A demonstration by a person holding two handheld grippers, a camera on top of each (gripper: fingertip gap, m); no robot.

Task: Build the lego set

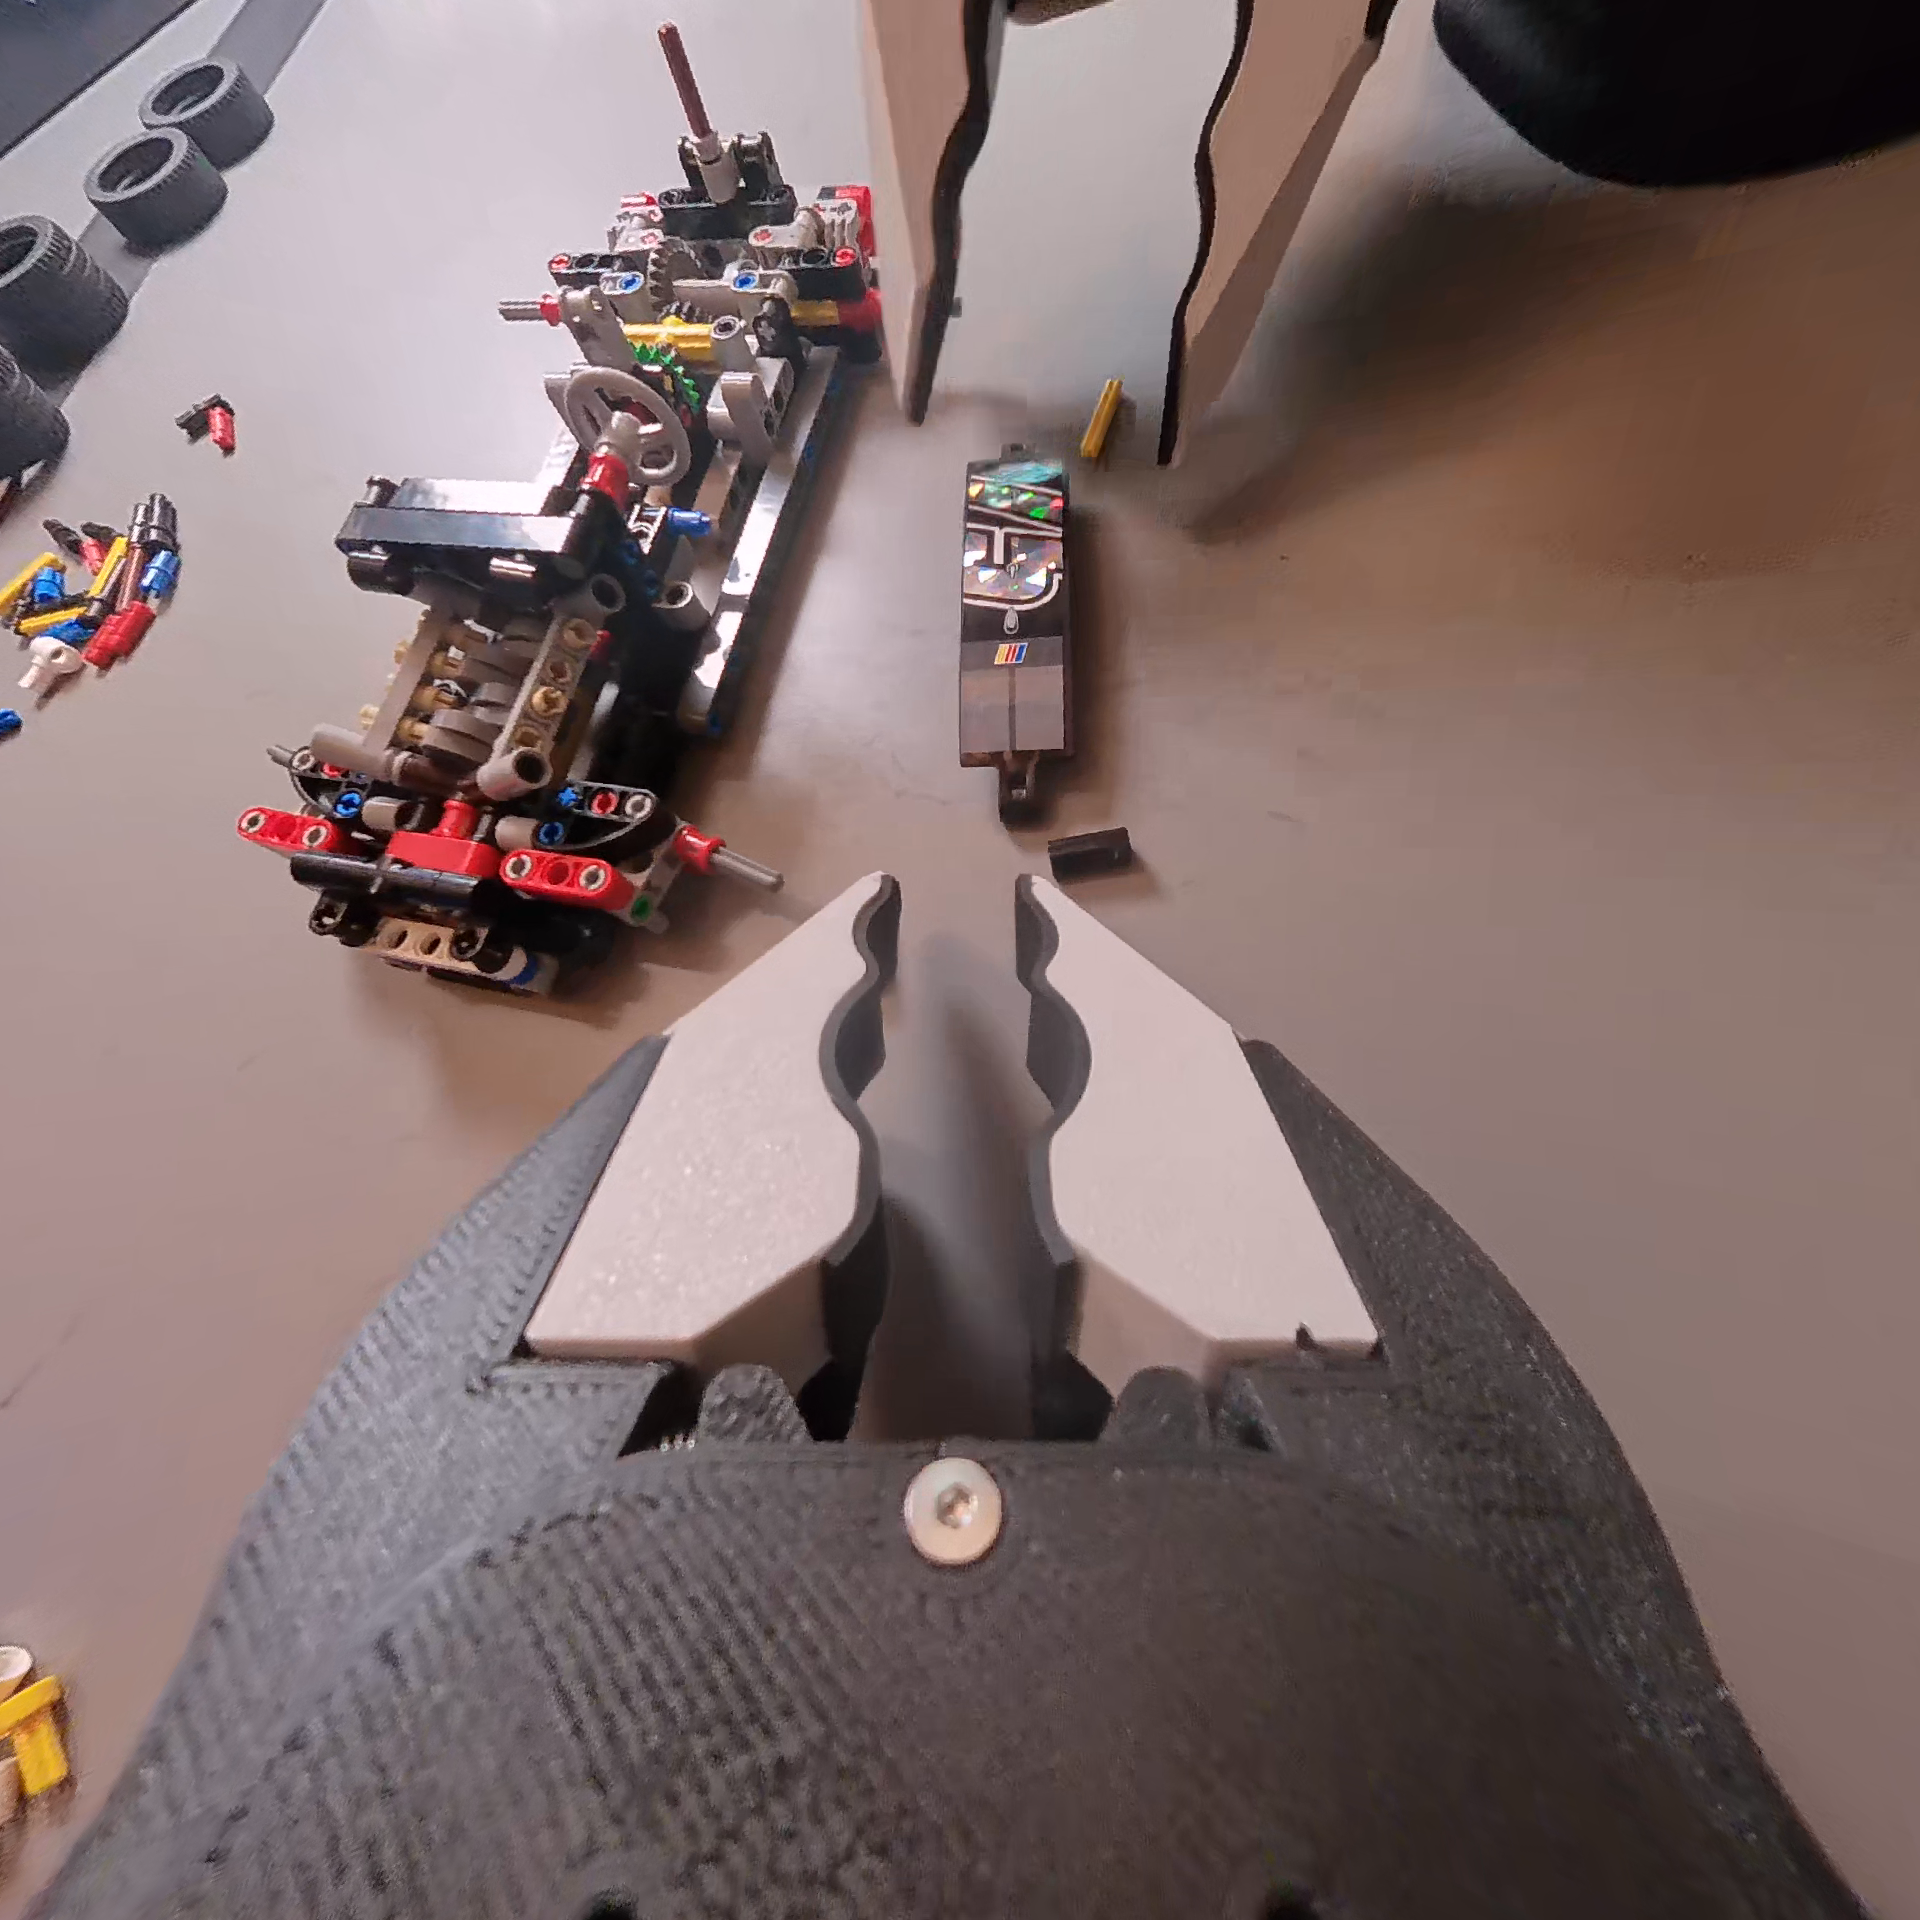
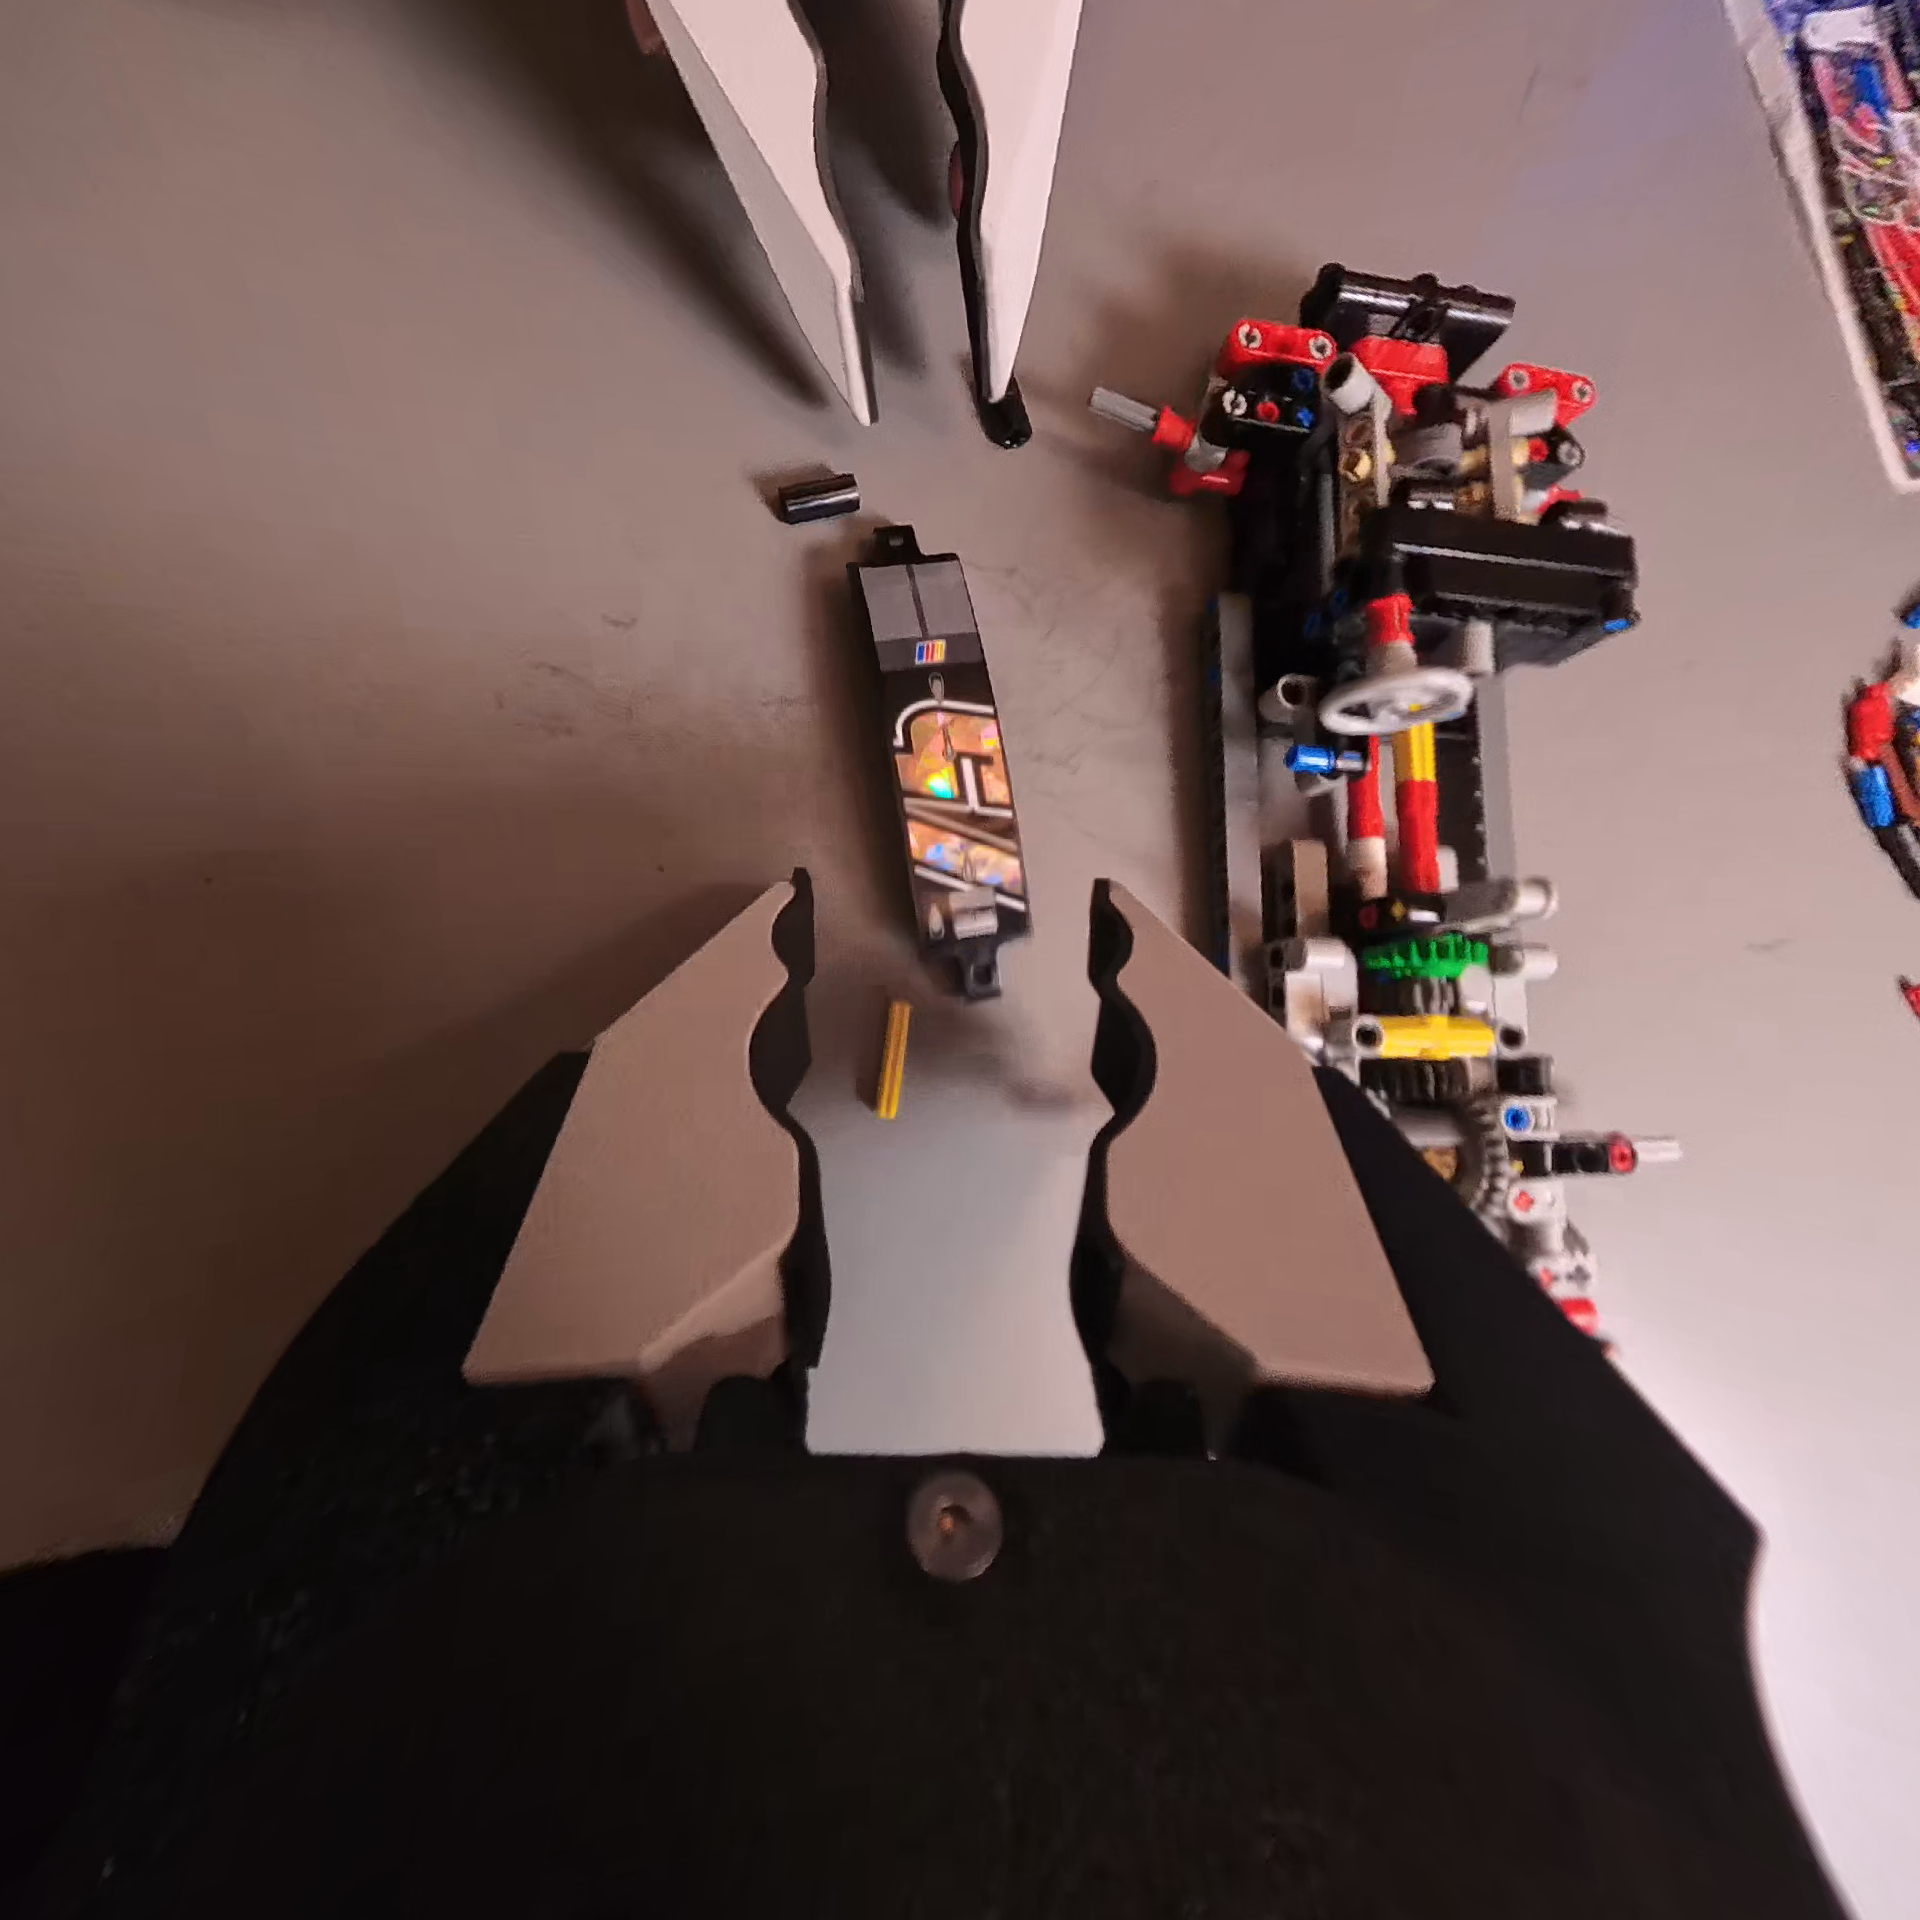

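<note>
A: Right tool (image 2: 951,904) spread, holding nothing; yellow axle (image 2: 890,1058) lies between its tips on the table (image 2: 416,727). Light, stiff, likely slippery; pinch mid-length

B: Beyond it, black stickered panel (image 2: 951,748), thin, rigid; take by long edges. Left tool (image 1: 956,904) narrowly parted, holding nothing; chassis (image 1: 540,644) farther left, heavier, probably fragile, flat on the table

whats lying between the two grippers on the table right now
Three loose pieces, seen in both wrist views: a small yellow axle nearest the right gripper, the long black stickered panel in the middle, and a short black connector nearest the left gripper.
</note>
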